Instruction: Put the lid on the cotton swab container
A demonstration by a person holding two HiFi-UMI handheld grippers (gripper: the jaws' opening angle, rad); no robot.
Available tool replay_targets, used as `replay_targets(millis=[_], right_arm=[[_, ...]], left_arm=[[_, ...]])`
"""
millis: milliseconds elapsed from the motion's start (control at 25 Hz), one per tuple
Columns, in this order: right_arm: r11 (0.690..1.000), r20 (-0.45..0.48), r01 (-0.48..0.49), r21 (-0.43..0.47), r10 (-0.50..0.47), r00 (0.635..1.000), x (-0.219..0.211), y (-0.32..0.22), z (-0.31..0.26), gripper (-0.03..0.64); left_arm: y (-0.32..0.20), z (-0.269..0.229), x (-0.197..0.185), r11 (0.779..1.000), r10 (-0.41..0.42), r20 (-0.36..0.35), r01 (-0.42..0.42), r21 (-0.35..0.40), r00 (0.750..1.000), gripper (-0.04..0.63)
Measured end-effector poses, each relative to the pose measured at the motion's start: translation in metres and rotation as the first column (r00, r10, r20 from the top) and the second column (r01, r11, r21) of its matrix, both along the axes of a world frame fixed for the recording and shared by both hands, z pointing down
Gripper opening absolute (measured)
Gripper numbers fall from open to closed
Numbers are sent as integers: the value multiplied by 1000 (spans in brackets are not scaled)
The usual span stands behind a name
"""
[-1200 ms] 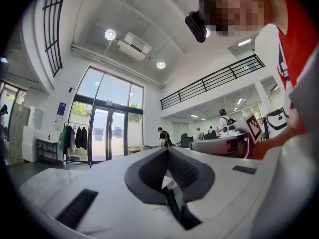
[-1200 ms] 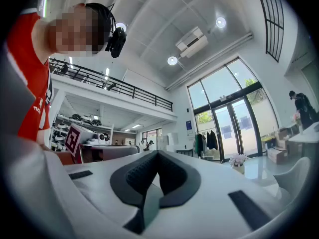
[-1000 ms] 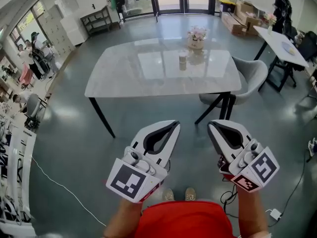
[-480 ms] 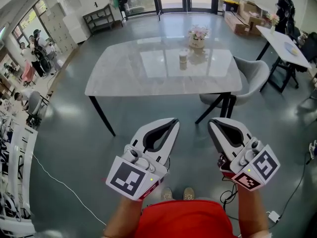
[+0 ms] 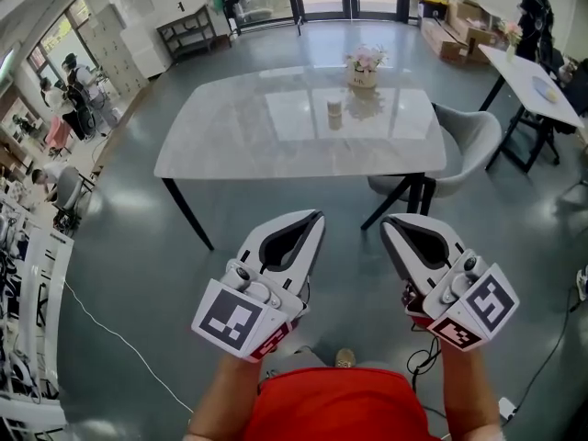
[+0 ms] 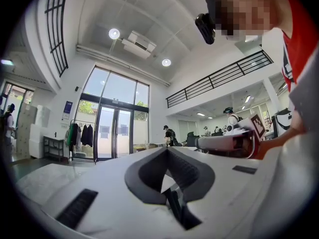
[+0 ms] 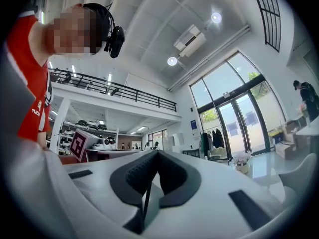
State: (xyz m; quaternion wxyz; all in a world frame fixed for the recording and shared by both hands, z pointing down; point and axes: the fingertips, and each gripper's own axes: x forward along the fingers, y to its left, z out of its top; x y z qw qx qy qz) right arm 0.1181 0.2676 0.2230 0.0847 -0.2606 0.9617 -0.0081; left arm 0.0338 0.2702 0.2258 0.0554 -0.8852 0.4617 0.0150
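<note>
The person stands on the grey floor (image 5: 129, 246), well back from the tabletop (image 5: 230, 141), and holds one hand-held gripper in each hand, low in front of a red shirt (image 5: 340, 407). The left hand-held gripper (image 5: 314, 217) is clenched. In the left gripper view its two jaws meet at the tips, and nothing is between them; only a small gap behind the pads lets the room show through. The right hand-held gripper (image 5: 390, 226) is clenched too, and the right gripper view shows its jaws pressed together on nothing. Both grippers point forward toward the tabletop, side by side and a little apart, and they touch no object. The cotton swab container (image 5: 335, 110) stands upright on the pale marble tabletop, near the middle of the far half and well apart from both grippers. From this far it looks like a small cylinder, and whether its lid is on cannot be told. Just behind it, closer to the far edge, stands a pot of pale flowers (image 5: 365, 65). A grey chair (image 5: 470, 134) is at the right end of the tabletop, partly pushed under it. Further to the right is a second white table (image 5: 528, 81), and a person in dark clothes (image 5: 533, 7) stands beside it. A thin white cable (image 5: 110, 343) lies on the floor at the left.
</note>
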Motion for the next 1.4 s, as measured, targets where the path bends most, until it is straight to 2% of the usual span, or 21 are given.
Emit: replay_targets(millis=[280, 480, 680, 840, 1080, 1280, 1400], right_arm=[[1000, 0, 7, -8, -7, 1000, 2, -26, 6, 11], [1000, -4, 2, -5, -2, 1000, -11, -57, 10, 9], [1000, -3, -13, 5, 13, 1000, -30, -103, 7, 9], [999, -5, -37, 12, 37, 999, -53, -144, 2, 9], [996, -19, -87, -1, 87, 996, -85, -200, 6, 11], [993, -46, -118, -6, 117, 992, -100, -233, 12, 11], [991, -57, -135, -9, 135, 989, -98, -251, 12, 11]], left_arm=[[-24, 6, -5, 1000, -22, 5, 22, -20, 1000, 18], [-55, 7, -19, 1000, -23, 14, 23, -5, 1000, 18], [-103, 4, -37, 1000, -3, 23, 3, 25, 1000, 18], [-146, 9, -57, 1000, 27, 45, -27, -7, 999, 18], [-209, 9, -92, 997, 68, 27, -69, 17, 997, 18], [-248, 20, -108, 995, 90, 20, -90, -33, 996, 18], [-270, 15, -112, 996, 91, -3, -91, 15, 996, 18]])
